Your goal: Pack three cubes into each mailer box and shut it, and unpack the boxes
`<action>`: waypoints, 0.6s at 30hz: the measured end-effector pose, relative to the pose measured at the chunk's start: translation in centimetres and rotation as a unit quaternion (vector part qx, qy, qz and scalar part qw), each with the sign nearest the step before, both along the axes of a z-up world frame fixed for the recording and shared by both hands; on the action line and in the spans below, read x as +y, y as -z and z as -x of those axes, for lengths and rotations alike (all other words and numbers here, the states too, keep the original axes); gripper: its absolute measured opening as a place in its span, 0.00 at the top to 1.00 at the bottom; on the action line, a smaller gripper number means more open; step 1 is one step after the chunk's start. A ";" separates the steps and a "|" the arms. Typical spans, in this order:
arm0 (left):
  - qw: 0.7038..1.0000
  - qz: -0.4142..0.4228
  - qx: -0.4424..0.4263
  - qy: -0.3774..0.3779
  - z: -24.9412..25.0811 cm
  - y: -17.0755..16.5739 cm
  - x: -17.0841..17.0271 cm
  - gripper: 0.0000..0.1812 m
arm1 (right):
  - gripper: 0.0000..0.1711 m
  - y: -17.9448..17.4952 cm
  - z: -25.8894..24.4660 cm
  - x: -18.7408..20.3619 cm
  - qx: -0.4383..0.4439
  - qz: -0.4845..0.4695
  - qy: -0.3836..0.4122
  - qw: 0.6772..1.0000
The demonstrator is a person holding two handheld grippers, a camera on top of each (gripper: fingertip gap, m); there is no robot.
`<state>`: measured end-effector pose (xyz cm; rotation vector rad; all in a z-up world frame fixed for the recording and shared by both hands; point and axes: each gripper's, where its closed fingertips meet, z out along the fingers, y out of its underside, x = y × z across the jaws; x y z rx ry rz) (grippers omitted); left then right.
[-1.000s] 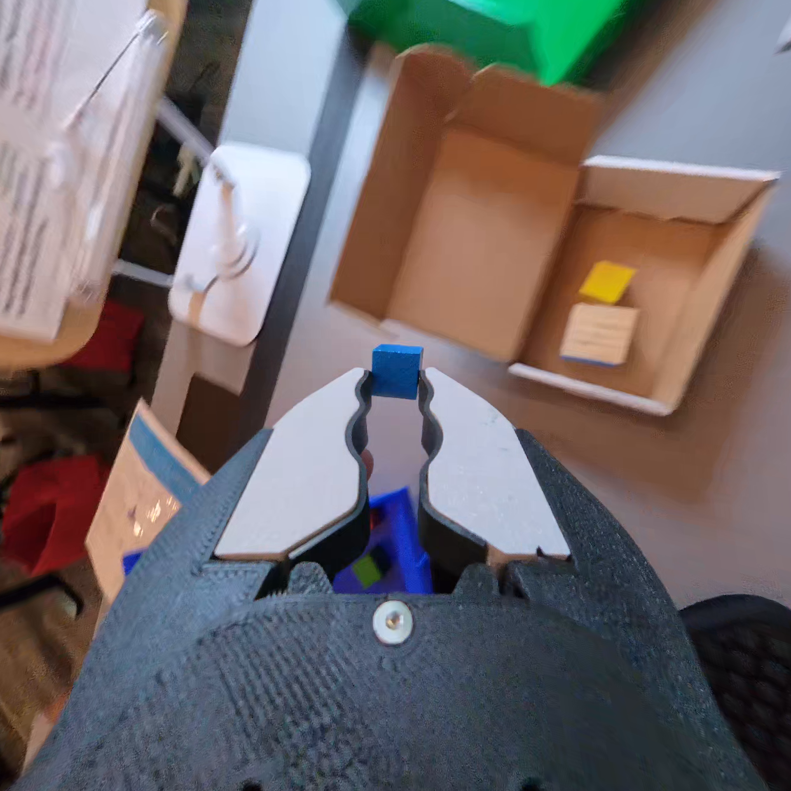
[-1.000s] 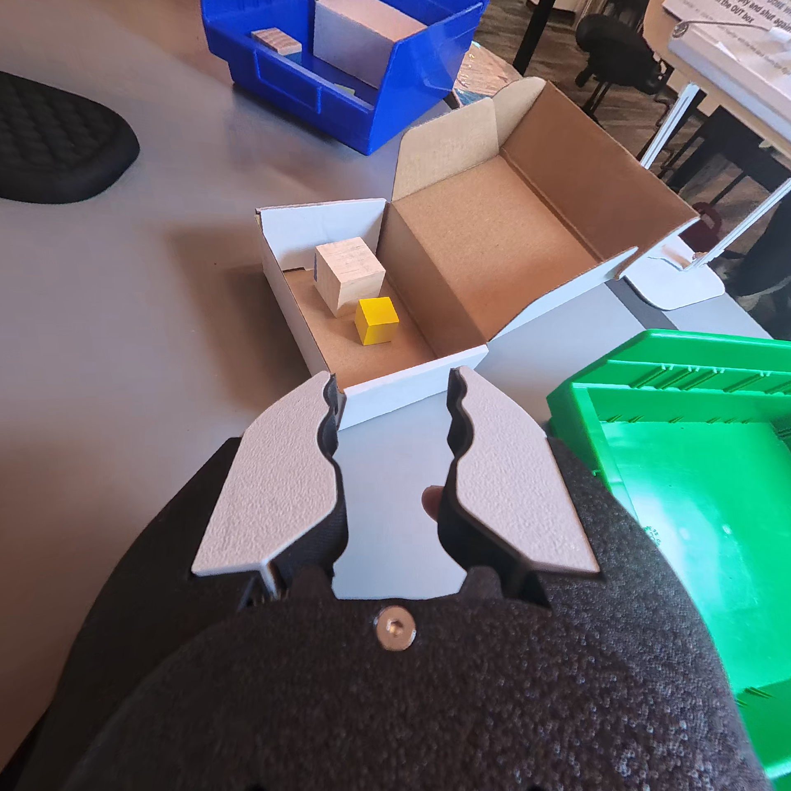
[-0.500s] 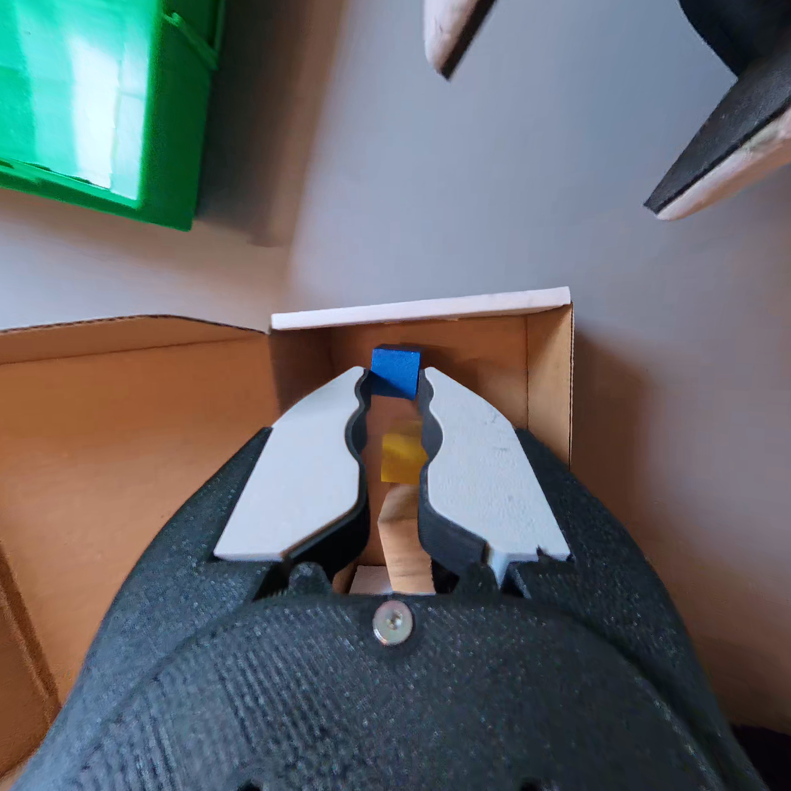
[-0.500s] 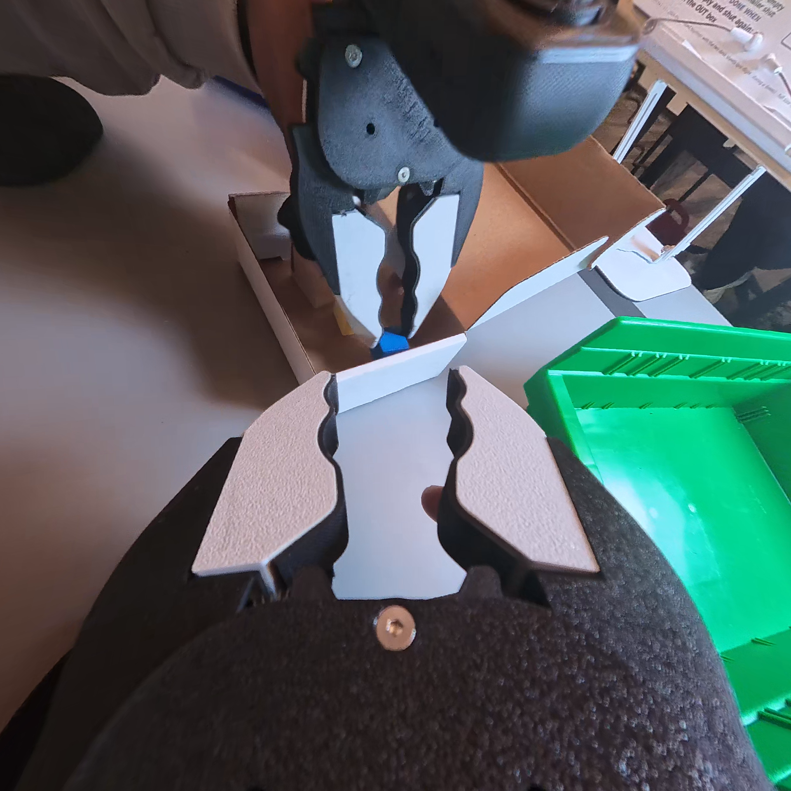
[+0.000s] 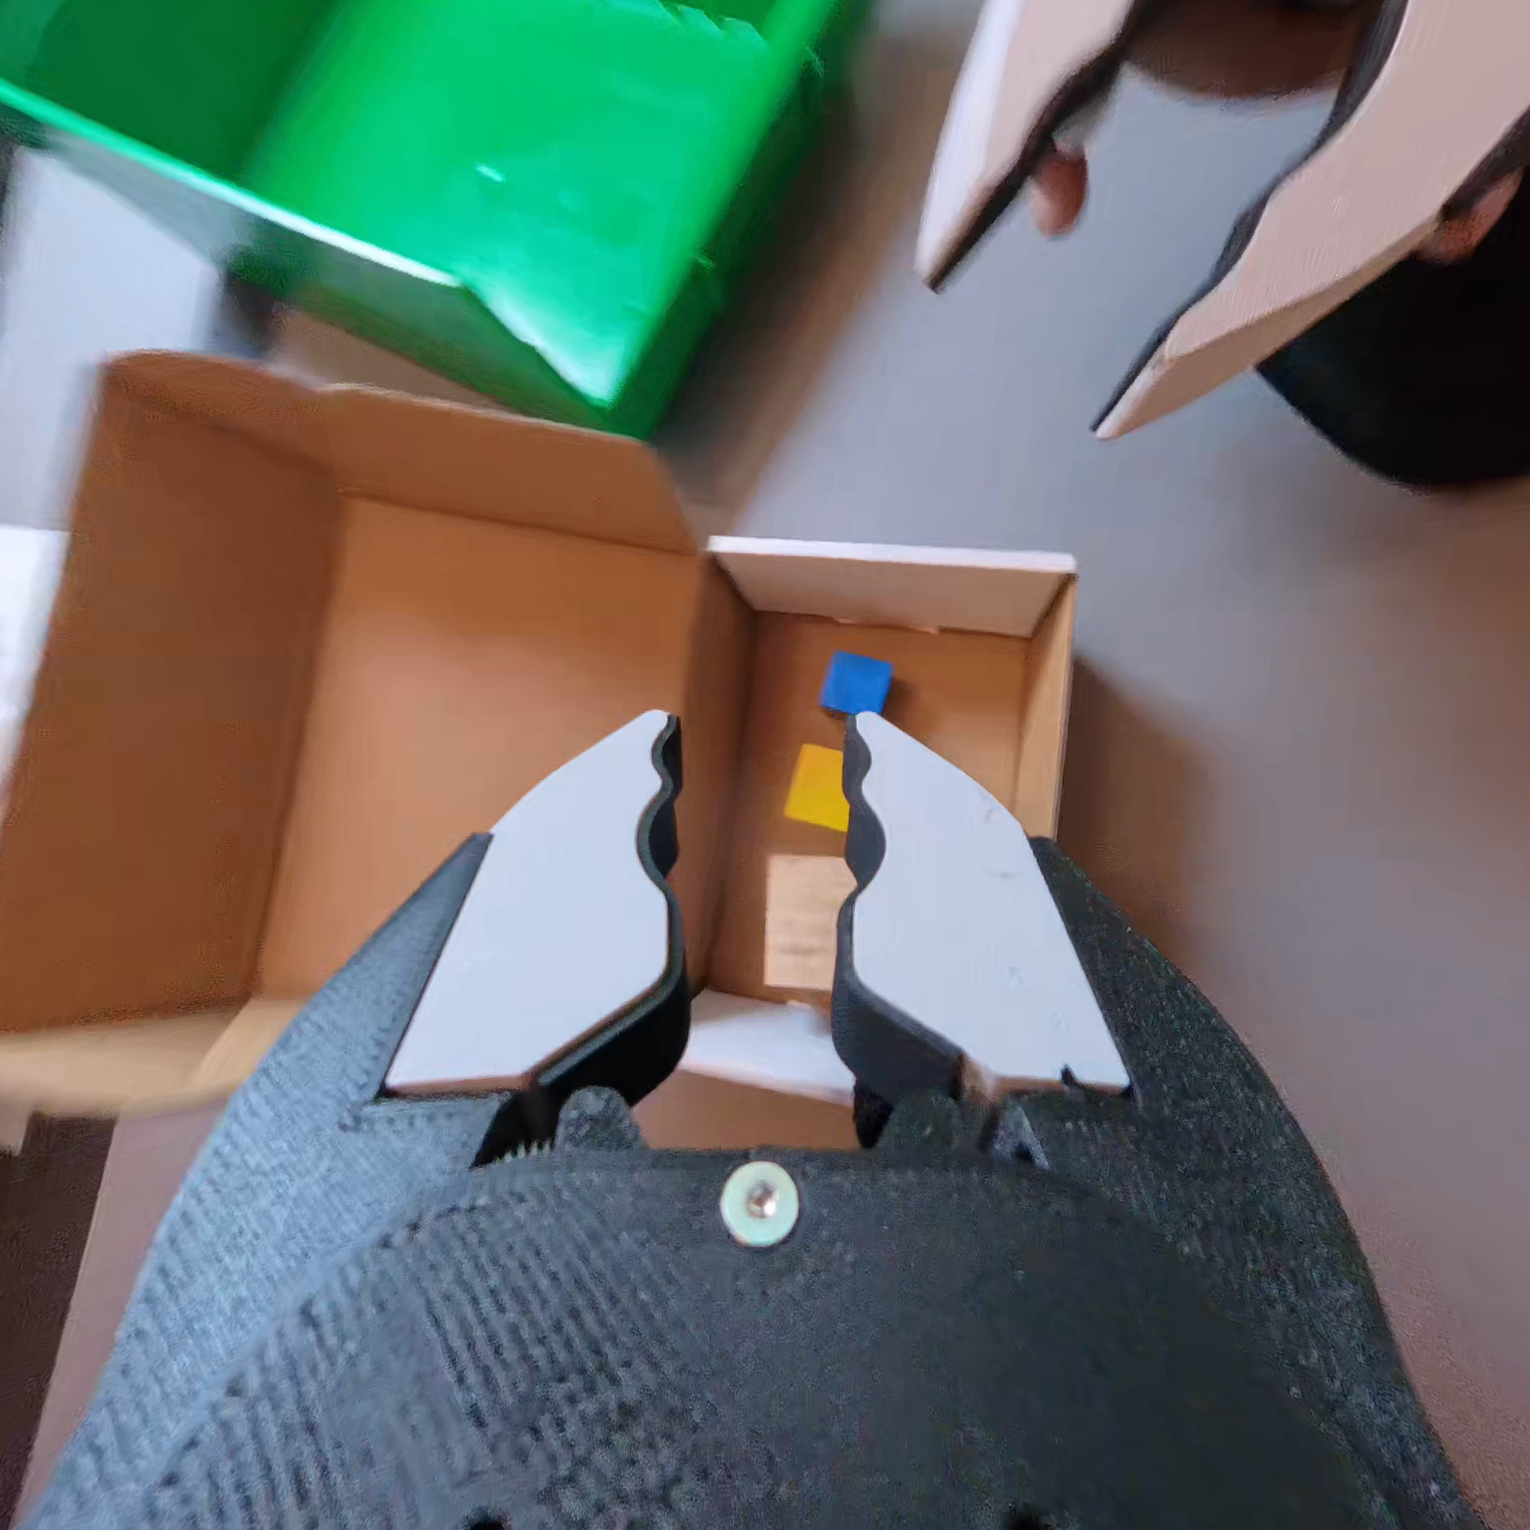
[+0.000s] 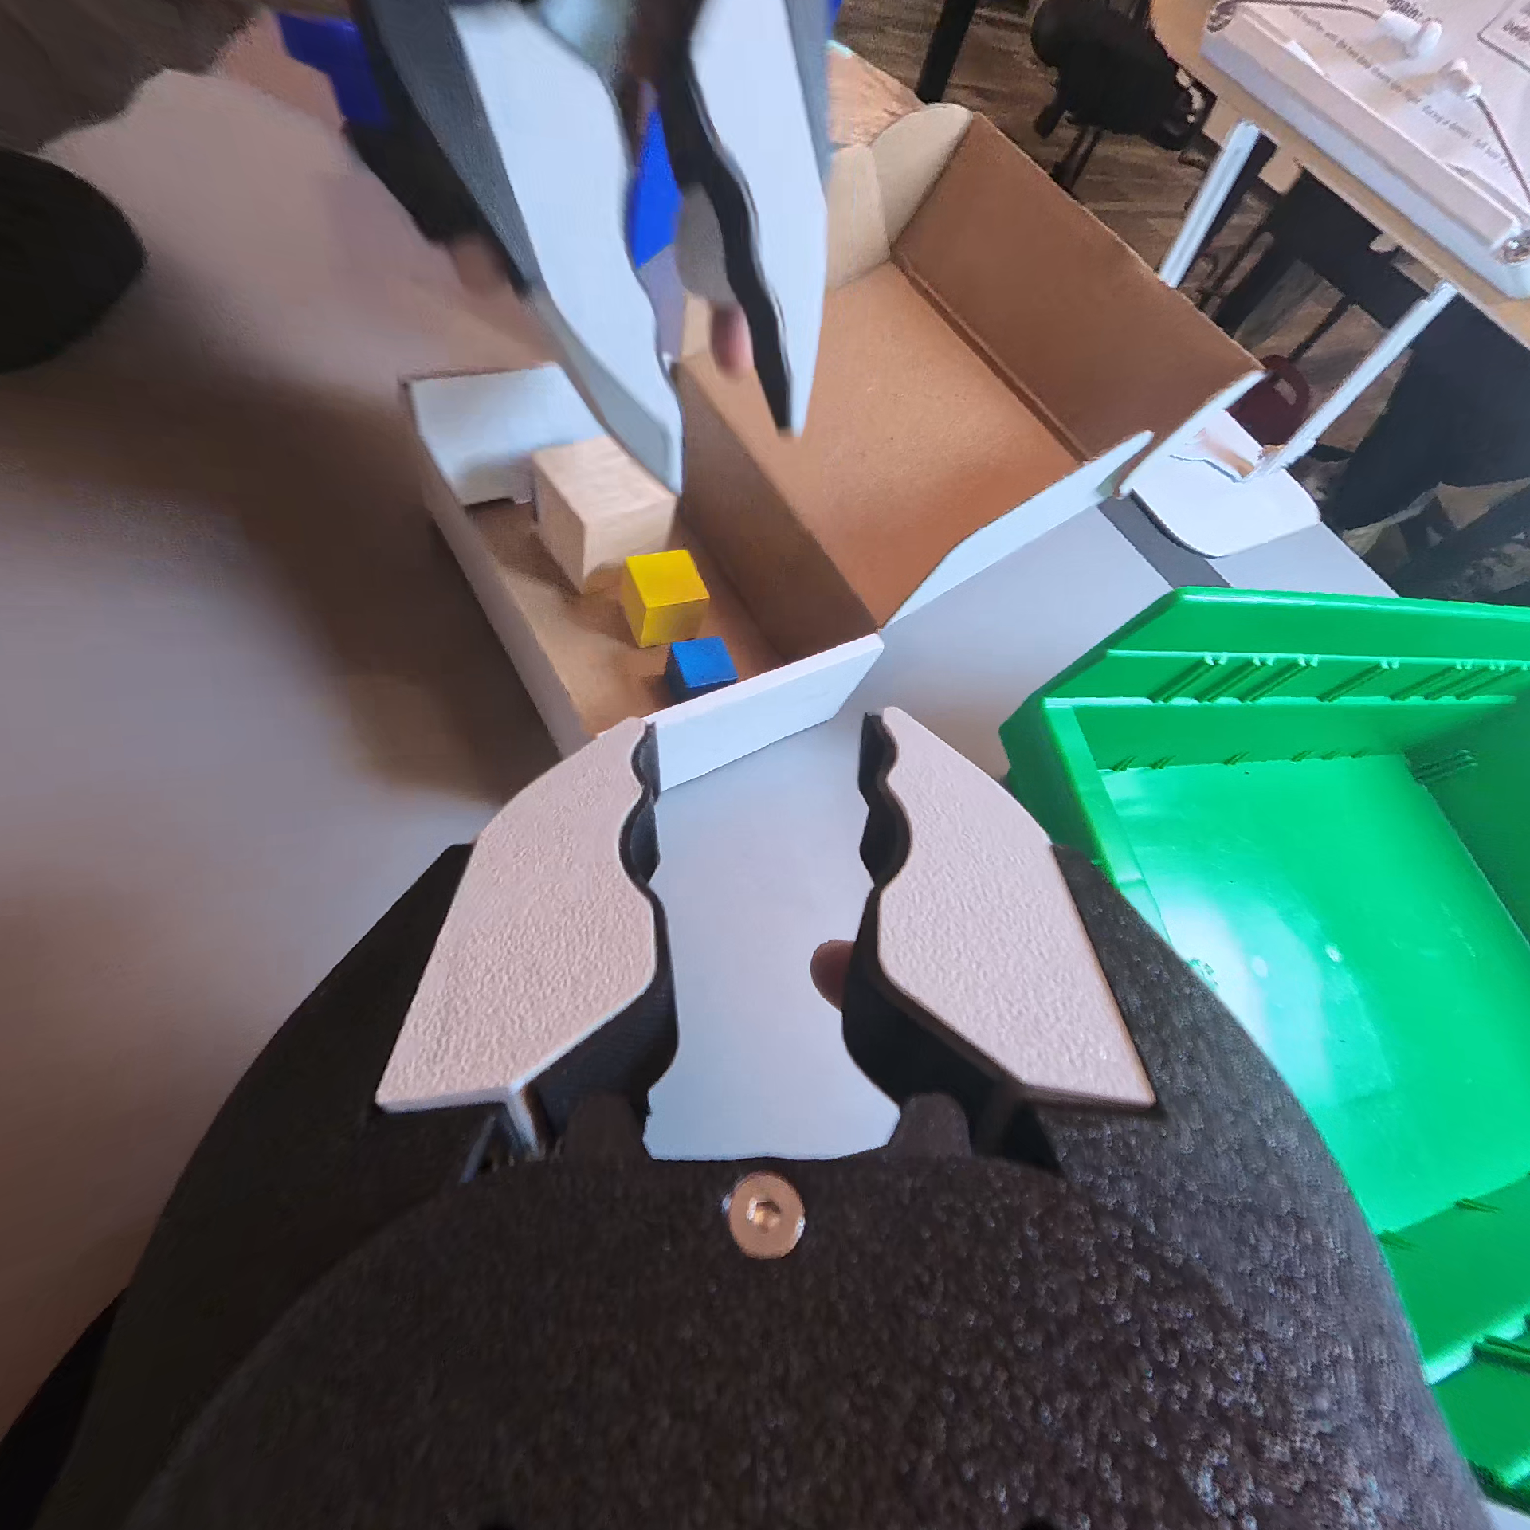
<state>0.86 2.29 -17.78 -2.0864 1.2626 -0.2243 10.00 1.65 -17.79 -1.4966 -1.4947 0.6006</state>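
An open cardboard mailer box [image 5: 1047, 687] [image 6: 770, 704] lies on the grey table with its lid [image 5: 464, 728] [image 6: 935, 439] folded back. Inside it are a blue cube [image 5: 855, 682] [image 6: 700, 665], a yellow cube [image 5: 815, 786] [image 6: 664, 597] and a plain wooden cube [image 5: 801, 919] [image 6: 600, 509] in a row. My left gripper [image 5: 766, 728] [image 6: 733, 455] is open and empty, raised above the box. My right gripper [image 6: 755, 728] [image 5: 1014, 356] is open and empty, just outside the box's near white wall.
A green bin [image 5: 464, 165] [image 6: 1291, 894] stands next to the box and the right gripper. A blue bin [image 6: 331, 50] sits behind the left gripper. A black pad [image 6: 50, 273] lies at the left. A white lamp base [image 6: 1217, 505] and another desk are beyond the table edge.
My left gripper opened and let go of the blue cube, which now lies in the box by the yellow cube. The left gripper has lifted up and back. The right gripper stayed put.
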 end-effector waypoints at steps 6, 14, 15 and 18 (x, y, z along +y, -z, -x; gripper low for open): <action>0.934 -0.133 -0.239 -0.231 10.3 -6.3 0.5 0.82 | 0.79 -0.5 0.4 3.8 0.053 0.049 0.089 0.993; 0.880 -0.022 -0.364 -0.304 11.5 -2.4 1.6 0.78 | 0.77 -1.0 5.1 7.6 0.065 0.145 0.141 0.977; 0.877 -0.011 -0.368 -0.309 11.3 -2.1 2.1 0.78 | 0.78 -1.1 5.7 7.8 0.077 0.168 0.142 0.972; 0.883 0.003 -0.359 -0.304 10.7 -1.1 2.7 0.82 | 0.84 -1.2 6.8 8.6 0.113 0.217 0.160 0.956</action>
